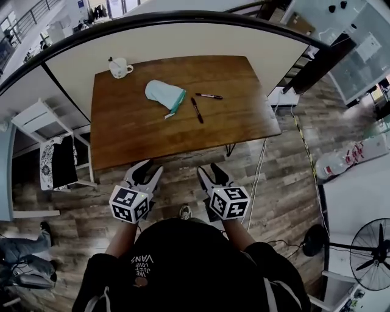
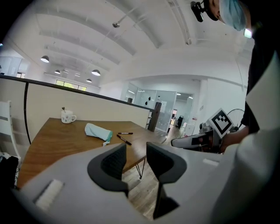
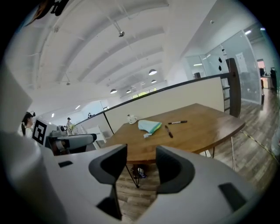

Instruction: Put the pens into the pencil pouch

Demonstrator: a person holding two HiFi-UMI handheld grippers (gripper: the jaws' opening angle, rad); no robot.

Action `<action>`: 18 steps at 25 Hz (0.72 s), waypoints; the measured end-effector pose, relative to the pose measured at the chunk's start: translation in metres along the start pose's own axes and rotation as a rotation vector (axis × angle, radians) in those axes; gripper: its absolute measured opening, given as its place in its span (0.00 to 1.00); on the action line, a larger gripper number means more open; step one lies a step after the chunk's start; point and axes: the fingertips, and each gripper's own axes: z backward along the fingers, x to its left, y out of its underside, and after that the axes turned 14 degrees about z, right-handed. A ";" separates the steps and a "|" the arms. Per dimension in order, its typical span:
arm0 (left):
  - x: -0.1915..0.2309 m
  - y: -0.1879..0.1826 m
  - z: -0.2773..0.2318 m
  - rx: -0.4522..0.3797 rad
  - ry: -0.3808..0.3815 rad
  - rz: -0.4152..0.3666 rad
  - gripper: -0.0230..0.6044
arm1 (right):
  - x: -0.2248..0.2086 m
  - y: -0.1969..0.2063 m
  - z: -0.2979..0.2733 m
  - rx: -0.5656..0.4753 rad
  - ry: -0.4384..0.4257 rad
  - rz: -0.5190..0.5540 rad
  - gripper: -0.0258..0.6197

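I hold both grippers over the wooden plank floor [image 1: 280,183], short of the near edge of the brown rectangular wooden desk [image 1: 152,134]. That edge lies between them and everything on the desk. A curved, dark-railed cream partition [image 1: 183,18] wraps round the far side. A white mug [image 1: 120,67] stands at the far left corner, a white chair [image 1: 36,122] sits off to the left, and a black floor fan [image 1: 372,253] stands to my right.

The left gripper [image 1: 153,167] has its jaws spread with nothing between them, and so does the right gripper [image 1: 207,169].

The pale teal soft fabric pencil pouch [image 1: 163,94] lies flat towards the far middle of the desk, with a greener edge and a small white tag at its right end. Just to its right, apart from it, lies a slim black pen [image 1: 197,110] pointing roughly away from me. A second slim dark pen [image 1: 209,95] lies crosswise beyond it.
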 end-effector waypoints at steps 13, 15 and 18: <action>0.024 0.003 -0.046 0.042 -0.090 0.041 0.25 | -0.064 0.010 -0.049 0.102 0.016 0.050 0.31; 0.034 0.001 -0.056 0.056 -0.082 0.043 0.25 | -0.067 0.011 -0.060 0.116 0.028 0.047 0.31; 0.050 -0.006 -0.071 0.083 -0.065 0.043 0.25 | -0.071 0.011 -0.074 0.139 0.057 0.031 0.31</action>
